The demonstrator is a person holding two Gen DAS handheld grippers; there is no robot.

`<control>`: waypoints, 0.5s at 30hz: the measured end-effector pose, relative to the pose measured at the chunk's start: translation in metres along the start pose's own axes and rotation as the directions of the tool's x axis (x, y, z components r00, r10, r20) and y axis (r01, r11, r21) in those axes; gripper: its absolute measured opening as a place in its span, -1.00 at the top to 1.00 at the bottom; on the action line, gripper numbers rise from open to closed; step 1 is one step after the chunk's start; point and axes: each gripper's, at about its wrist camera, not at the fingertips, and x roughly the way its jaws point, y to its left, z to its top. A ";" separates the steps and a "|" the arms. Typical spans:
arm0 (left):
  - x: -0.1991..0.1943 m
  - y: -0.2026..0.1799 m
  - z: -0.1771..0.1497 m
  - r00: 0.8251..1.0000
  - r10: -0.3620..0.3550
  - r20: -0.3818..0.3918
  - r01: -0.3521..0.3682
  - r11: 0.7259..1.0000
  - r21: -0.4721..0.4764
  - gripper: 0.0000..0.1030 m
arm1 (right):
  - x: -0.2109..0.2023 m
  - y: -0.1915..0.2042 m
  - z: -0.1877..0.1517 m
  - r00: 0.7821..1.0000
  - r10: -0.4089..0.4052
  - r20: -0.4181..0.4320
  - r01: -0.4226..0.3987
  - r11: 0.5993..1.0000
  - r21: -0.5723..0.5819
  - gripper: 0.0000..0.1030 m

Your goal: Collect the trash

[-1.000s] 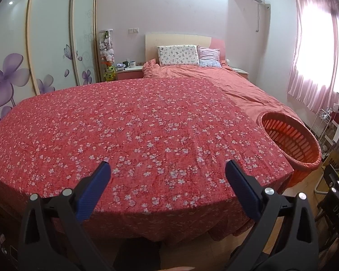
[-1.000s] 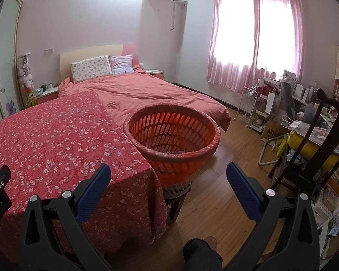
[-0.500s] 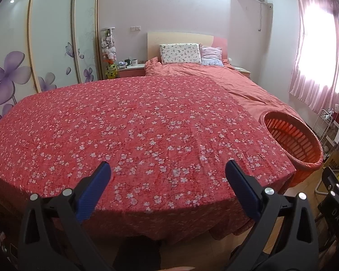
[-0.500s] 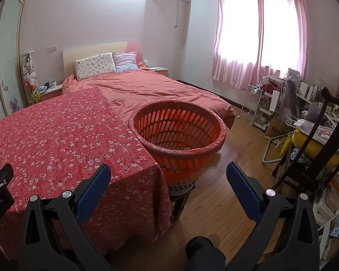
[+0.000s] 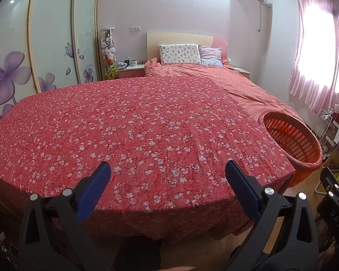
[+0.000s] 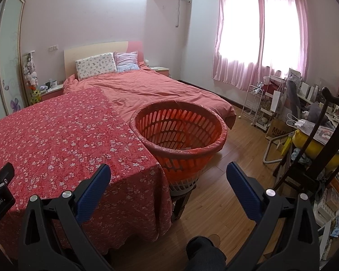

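An orange slatted basket (image 6: 178, 133) with a thin liner stands on a low stand beside the table's right corner; the left wrist view shows the basket (image 5: 291, 140) at the far right. A table under a red flowered cloth (image 5: 128, 131) fills that view, and I see no trash on it. My left gripper (image 5: 167, 171) hangs open over the cloth's near edge, holding nothing. My right gripper (image 6: 168, 174) is open too, nothing held, in front of the basket, spanning the cloth corner (image 6: 133, 180) and the floor. Something pale lies at the basket's bottom, unclear.
A bed with a salmon cover (image 6: 156, 90) lies behind the table. A dark wooden chair (image 6: 316, 153) and cluttered shelves crowd the right side. Wooden floor (image 6: 226, 176) lies between basket and chair. A wardrobe with purple flowers (image 5: 11, 72) lines the left wall.
Both views have tilted slightly, so the room sits a little differently in frame. The grippers stay open and nothing has been picked up.
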 end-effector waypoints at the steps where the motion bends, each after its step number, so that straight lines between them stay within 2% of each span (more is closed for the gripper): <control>1: 0.000 0.000 0.000 1.000 0.000 0.000 0.000 1.000 0.001 -0.92 | 0.000 0.000 0.000 1.000 0.000 0.000 0.000 1.000 0.000 -0.96; 15: -0.002 -0.002 0.000 1.000 0.000 0.003 0.000 1.000 0.002 -0.92 | 0.000 0.000 0.000 1.000 0.000 0.001 0.000 1.000 0.000 -0.96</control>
